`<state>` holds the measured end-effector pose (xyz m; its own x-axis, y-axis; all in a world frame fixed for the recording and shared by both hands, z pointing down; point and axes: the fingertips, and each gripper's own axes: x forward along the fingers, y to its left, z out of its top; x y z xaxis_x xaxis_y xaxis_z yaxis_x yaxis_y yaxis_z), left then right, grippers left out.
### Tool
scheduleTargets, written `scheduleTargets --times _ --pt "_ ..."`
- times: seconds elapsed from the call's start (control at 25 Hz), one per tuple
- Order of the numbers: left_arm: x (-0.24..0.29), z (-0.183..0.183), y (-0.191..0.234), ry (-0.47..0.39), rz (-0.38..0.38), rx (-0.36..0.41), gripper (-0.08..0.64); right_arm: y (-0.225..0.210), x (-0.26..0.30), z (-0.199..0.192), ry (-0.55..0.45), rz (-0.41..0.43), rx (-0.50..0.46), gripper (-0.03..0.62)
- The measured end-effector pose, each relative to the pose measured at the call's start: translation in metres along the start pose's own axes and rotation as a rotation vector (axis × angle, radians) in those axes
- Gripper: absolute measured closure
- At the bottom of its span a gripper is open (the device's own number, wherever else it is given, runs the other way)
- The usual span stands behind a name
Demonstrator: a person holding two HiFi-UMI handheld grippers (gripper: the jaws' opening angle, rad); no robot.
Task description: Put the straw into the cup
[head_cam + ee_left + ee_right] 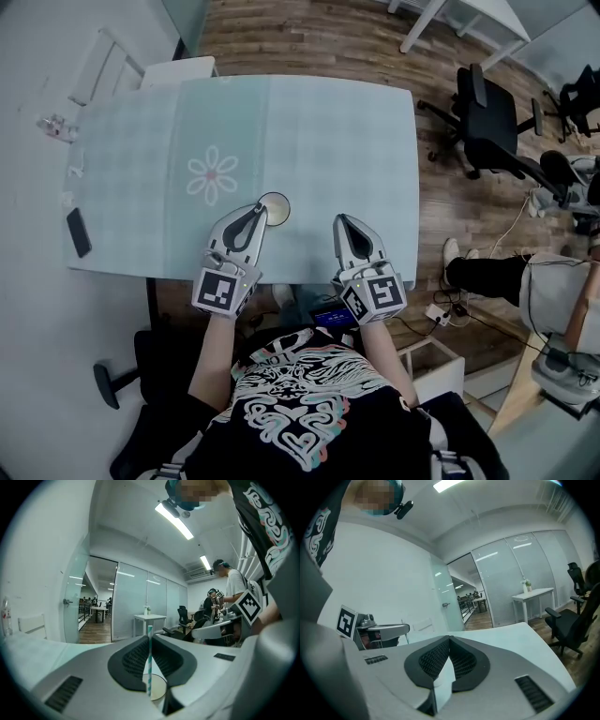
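Both fingers (131,660) of the left gripper (150,638) clamp the upright straw (149,667) at the cup (277,208); right gripper (449,638) fingers (433,660) touch.

"How many grippers?"
"Two: the left gripper (256,210) and the right gripper (343,221), each with two fingers."
"And straws?"
"One straw (149,660), striped teal and white."
"Cups?"
"One cup (275,208)."
"What else can be counted?"
"One table (328,141) bearing one flower print (212,175), one dark phone (79,232), and two black office chairs: one office chair (489,122), then a second office chair (577,98)"
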<state>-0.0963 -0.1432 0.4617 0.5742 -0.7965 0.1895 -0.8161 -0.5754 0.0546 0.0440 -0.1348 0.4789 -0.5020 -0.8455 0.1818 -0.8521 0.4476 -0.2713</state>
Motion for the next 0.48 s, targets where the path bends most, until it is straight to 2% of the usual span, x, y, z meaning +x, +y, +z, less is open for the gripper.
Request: scheduleTargets --times 0.48 --pt "0.015 -0.027 -0.006 0.087 -0.014 0.025 0.523 -0.012 -0.002 -0.012 0.024 -0.020 0.021 0.575"
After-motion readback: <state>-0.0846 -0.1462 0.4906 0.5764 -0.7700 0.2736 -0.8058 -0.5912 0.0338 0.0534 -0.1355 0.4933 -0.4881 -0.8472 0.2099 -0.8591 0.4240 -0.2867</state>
